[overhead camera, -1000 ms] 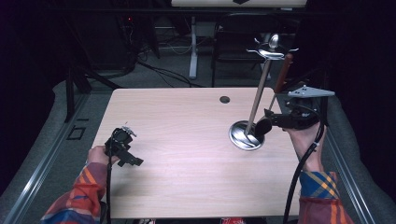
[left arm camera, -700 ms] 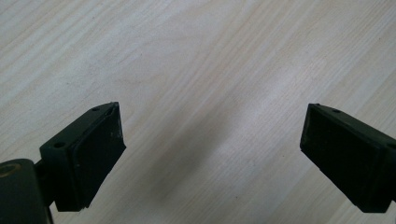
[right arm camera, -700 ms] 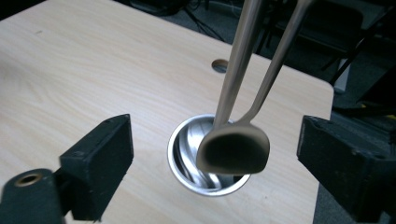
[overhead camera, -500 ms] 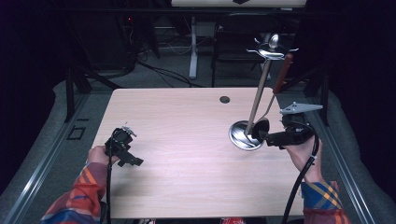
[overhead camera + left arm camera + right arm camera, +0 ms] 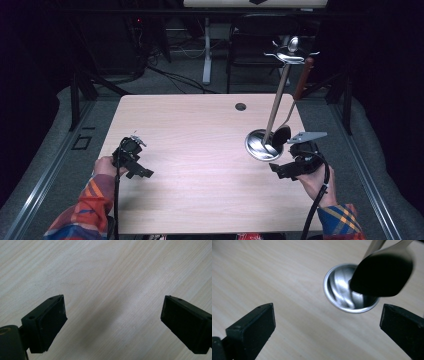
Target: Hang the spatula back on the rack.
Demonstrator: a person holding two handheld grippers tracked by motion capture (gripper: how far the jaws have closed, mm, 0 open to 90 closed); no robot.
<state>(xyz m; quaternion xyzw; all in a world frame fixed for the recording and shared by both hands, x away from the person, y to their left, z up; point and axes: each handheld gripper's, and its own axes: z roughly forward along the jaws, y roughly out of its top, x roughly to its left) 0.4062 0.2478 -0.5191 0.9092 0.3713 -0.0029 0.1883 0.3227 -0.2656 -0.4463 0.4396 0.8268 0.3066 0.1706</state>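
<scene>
A metal utensil stand rises from a round shiny base (image 5: pixel 260 146) to hooks at its top (image 5: pixel 290 54). A spoon with a brown handle (image 5: pixel 303 77) hangs from a hook, its dark bowl (image 5: pixel 281 135) low over the base. My right gripper (image 5: pixel 281 169) sits low, just in front of the base, and its jaws have just been opening with nothing between them. In the right gripper view the gripper (image 5: pixel 327 327) looks at the base (image 5: pixel 342 296) and the spoon bowl (image 5: pixel 382 275) beyond it. My left gripper (image 5: pixel 138 168) (image 5: pixel 112 325) is open over bare wood.
The light wooden table (image 5: pixel 200 150) has a small round hole (image 5: pixel 240 106) near its far edge. Dark floor, cables and a desk leg (image 5: pixel 206 55) lie beyond the table.
My right gripper has sunk and drawn back toward the person, away from the spoon bowl it was beside. The left gripper has kept still.
</scene>
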